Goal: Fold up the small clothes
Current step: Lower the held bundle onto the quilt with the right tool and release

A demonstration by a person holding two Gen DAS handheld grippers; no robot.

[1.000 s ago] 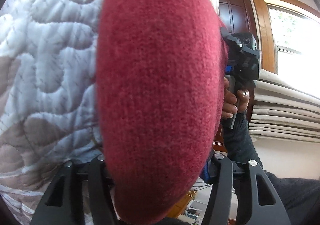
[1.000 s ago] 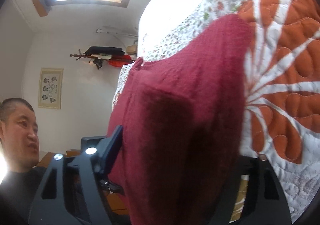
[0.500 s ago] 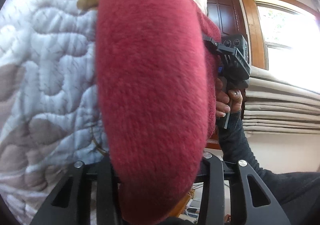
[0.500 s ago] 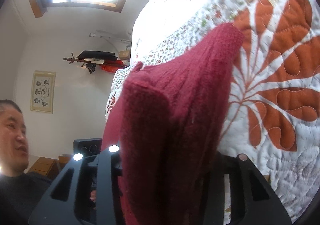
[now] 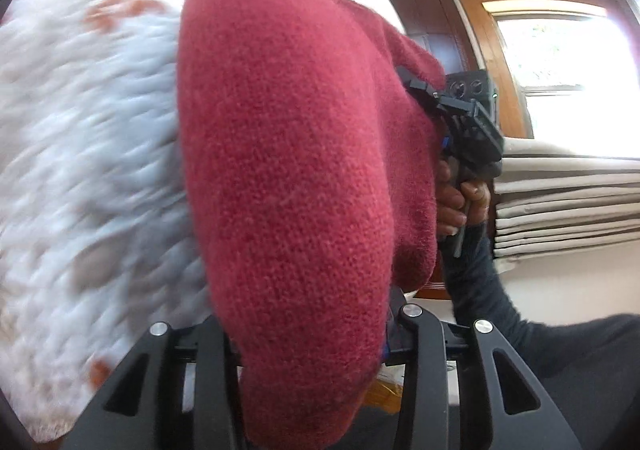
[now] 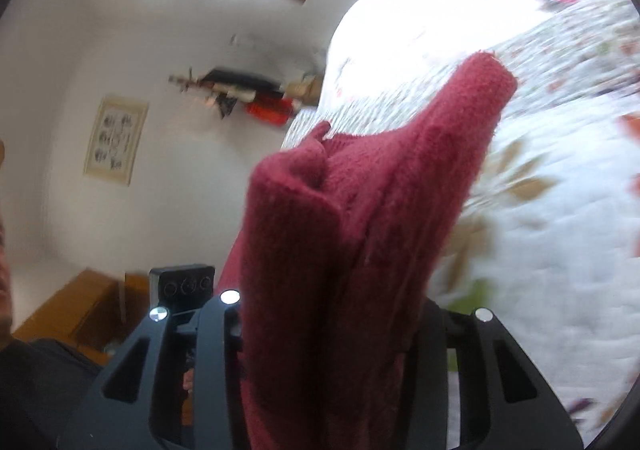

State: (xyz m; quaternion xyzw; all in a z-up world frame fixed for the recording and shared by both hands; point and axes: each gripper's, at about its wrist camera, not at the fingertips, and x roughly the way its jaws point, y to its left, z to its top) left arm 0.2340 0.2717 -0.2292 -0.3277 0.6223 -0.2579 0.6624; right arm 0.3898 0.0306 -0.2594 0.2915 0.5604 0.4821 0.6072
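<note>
A dark red knitted garment point(image 5: 288, 178) fills the middle of the left wrist view, bulging out from between the fingers of my left gripper point(image 5: 316, 366), which is shut on it. In the right wrist view the same red garment point(image 6: 360, 250) rises in folded layers from my right gripper point(image 6: 328, 362), also shut on it. One corner of the knit points up toward the quilt. The right gripper's body point(image 5: 468, 126), held in a hand, shows behind the garment in the left view. The fingertips of both grippers are hidden by cloth.
A quilted bedspread with orange and tan leaf shapes point(image 5: 80, 170) lies behind the garment, blurred, also seen as the quilt point(image 6: 540, 210) on the right. A window and stacked folded blinds point(image 5: 568, 202) are at right. A dark sleeve point(image 5: 500, 310) reaches in.
Both grippers have swung with the garment still clamped, so the quilt streaks past blurred. The right gripper's body sits lower and farther right in the left view; the person's face has left the right view.
</note>
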